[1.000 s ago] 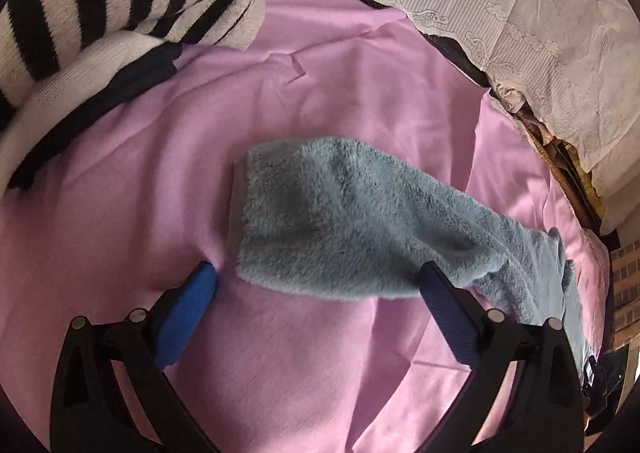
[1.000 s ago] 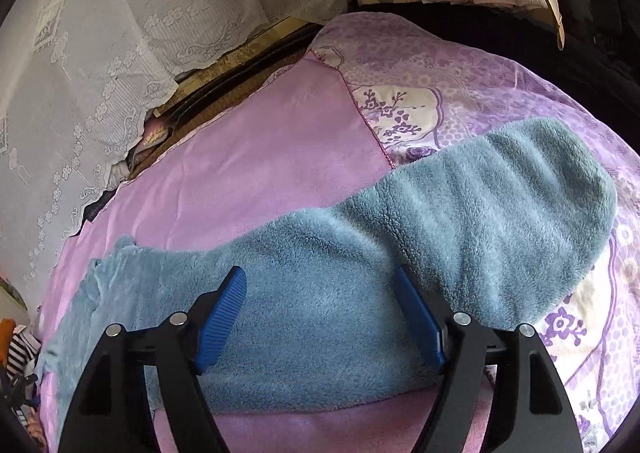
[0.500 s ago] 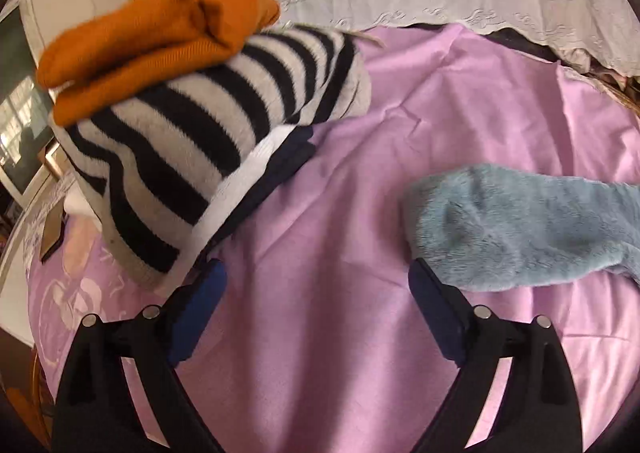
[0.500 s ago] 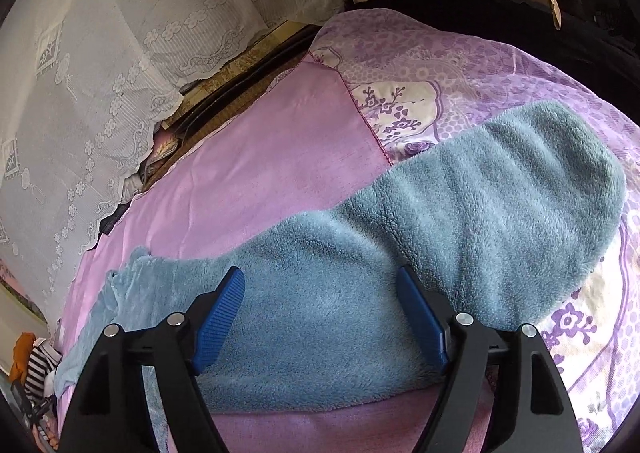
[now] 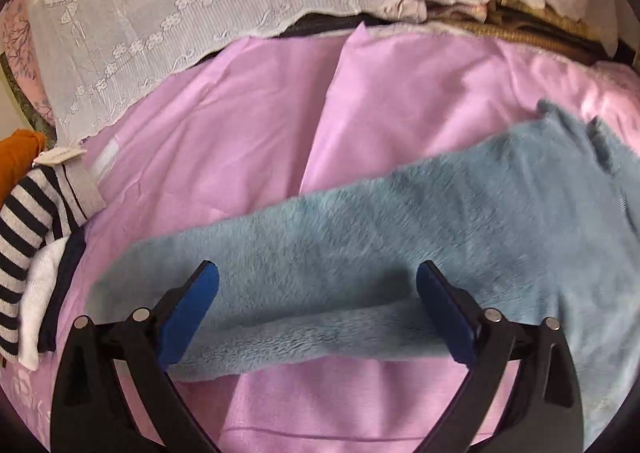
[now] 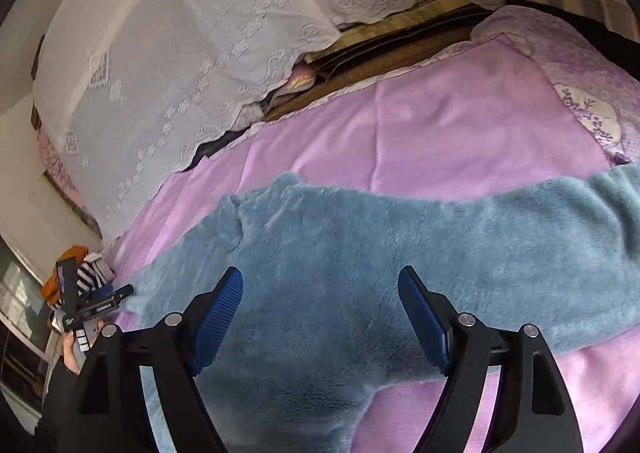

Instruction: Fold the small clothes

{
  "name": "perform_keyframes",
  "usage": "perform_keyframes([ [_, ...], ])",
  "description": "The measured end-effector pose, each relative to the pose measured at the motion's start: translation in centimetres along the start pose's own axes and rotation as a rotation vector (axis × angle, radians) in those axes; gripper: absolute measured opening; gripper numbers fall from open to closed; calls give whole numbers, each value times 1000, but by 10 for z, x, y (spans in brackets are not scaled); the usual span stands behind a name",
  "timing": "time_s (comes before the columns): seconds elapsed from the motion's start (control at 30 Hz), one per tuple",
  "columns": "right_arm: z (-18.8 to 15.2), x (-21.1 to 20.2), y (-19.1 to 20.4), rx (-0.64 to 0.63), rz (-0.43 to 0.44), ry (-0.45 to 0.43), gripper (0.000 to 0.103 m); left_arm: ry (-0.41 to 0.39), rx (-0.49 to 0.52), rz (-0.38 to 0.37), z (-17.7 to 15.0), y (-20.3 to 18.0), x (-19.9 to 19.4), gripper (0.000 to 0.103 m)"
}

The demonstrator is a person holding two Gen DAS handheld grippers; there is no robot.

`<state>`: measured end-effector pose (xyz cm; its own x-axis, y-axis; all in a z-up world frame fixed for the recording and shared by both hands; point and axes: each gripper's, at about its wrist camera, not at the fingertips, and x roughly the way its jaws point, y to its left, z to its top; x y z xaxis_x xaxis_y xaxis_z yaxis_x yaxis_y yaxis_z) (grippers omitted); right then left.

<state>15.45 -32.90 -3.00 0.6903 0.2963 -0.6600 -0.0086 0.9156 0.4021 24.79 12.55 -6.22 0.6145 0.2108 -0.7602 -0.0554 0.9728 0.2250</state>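
A fluffy grey-blue garment lies spread flat on a pink sheet. My left gripper is open and empty, its blue pads straddling the near edge of one long arm of the garment. My right gripper is open and empty, low over the garment's middle. The left gripper also shows small at the far left in the right wrist view, at the garment's far end.
A pile of folded clothes, striped black-and-white with an orange piece on top, sits at the left. White lace fabric covers the back. A purple floral quilt borders the sheet on the right.
The left gripper swung from the folded pile back right and now straddles the blue garment. The right gripper moved left along the garment, towards its middle. Both stayed open.
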Motion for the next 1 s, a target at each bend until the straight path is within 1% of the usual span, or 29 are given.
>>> perform_keyframes([
  [0.03,-4,5,-1,-23,-49,27,81,20,1,14,-10,5,10,99],
  [0.07,-7,9,-8,-27,-94,54,81,5,-19,-33,-19,15,11,99],
  [0.1,-10,8,-18,-8,-85,67,81,6,-50,-69,-25,28,9,99],
  [0.13,-11,2,-28,26,-40,62,80,20,-74,-72,-27,40,5,99],
  [0.17,-10,-5,-40,57,-19,51,80,18,-84,-62,-30,50,1,99],
  [0.2,-10,-15,-51,83,-41,35,80,10,-77,-27,-35,58,-3,99],
  [0.23,-11,-25,-64,102,-73,18,80,8,-66,25,-41,64,-4,99],
  [0.27,-12,-33,-79,125,-85,3,80,17,-68,49,-47,73,-5,99],
  [0.3,-15,-43,-97,171,-74,-14,79,26,-91,23,-51,83,-9,99],
  [0.33,-15,-52,-115,226,-52,-33,76,28,-117,-3,-54,92,-13,99],
  [0.37,-17,-63,-133,289,-46,-59,73,24,-134,7,-55,97,-18,99],
  [0.4,-18,-74,-148,348,-65,-92,73,12,-145,42,-55,100,-25,99],
  [0.43,-19,-86,-161,408,-93,-134,74,-11,-151,61,-55,101,-34,98],
  [0.47,-18,-96,-169,464,-86,-175,75,-35,-154,36,-54,99,-42,98],
  [0.5,-15,-101,-174,503,-48,-203,76,-50,-157,-11,-49,97,-48,98],
  [0.57,-4,-96,-171,521,21,-214,79,-52,-153,-89,-30,80,-53,98],
  [0.6,4,-87,-163,508,44,-205,80,-54,-147,-112,-20,69,-53,98],
  [0.67,20,-58,-142,460,79,-156,82,-66,-127,-149,1,38,-50,98],
  [0.73,31,-29,-123,416,88,-98,82,-55,-118,-167,20,12,-36,98],
  [0.8,34,-4,-114,402,92,-49,82,-15,-119,-151,30,-6,-12,98],
  [0.87,31,3,-117,377,58,-42,81,48,-125,-88,28,-11,19,99],
  [0.9,28,-1,-120,359,59,-51,80,76,-136,-75,22,-7,35,99],
  [0.93,26,-8,-126,358,42,-64,79,67,-172,-140,15,2,42,99],
  [0.97,23,-18,-134,370,9,-85,79,39,-217,-196,10,13,41,99],
  [1.0,21,-29,-145,387,-25,-112,79,32,-238,-213,9,20,39,99],
])
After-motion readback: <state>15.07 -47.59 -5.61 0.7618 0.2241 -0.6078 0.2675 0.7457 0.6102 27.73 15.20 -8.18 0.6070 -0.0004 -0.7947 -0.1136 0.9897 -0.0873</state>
